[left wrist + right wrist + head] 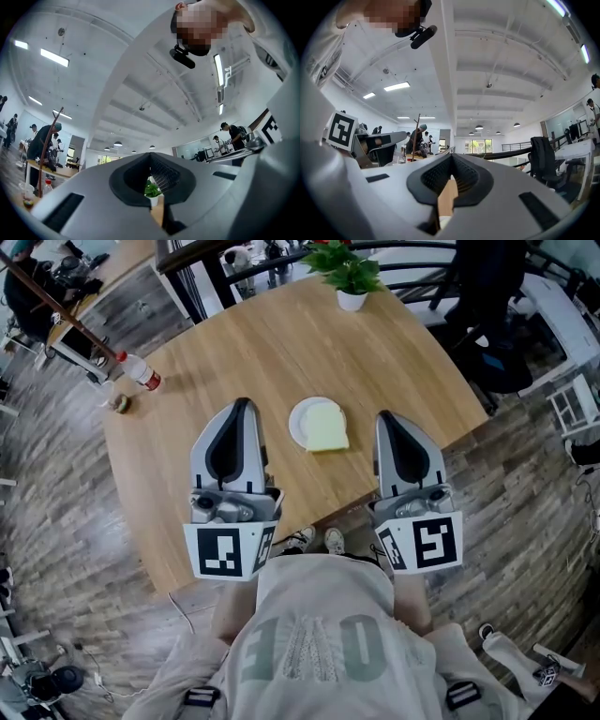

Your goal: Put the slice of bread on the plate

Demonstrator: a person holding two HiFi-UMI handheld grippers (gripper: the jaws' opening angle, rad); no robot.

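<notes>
On the bench [281, 343], the slice of bread [327, 430] lies on the plate [298, 420]. Left gripper [242, 407] and right gripper [385, 418] show fingers clenched, empty; we judge placement done, no further move required.

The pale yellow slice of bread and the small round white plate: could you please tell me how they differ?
The slice of bread is squarish and pale yellow; the plate is round and white. The bread lies on top, covering the plate's right side; the plate rests directly on the wooden table. Both lie flat.
</notes>
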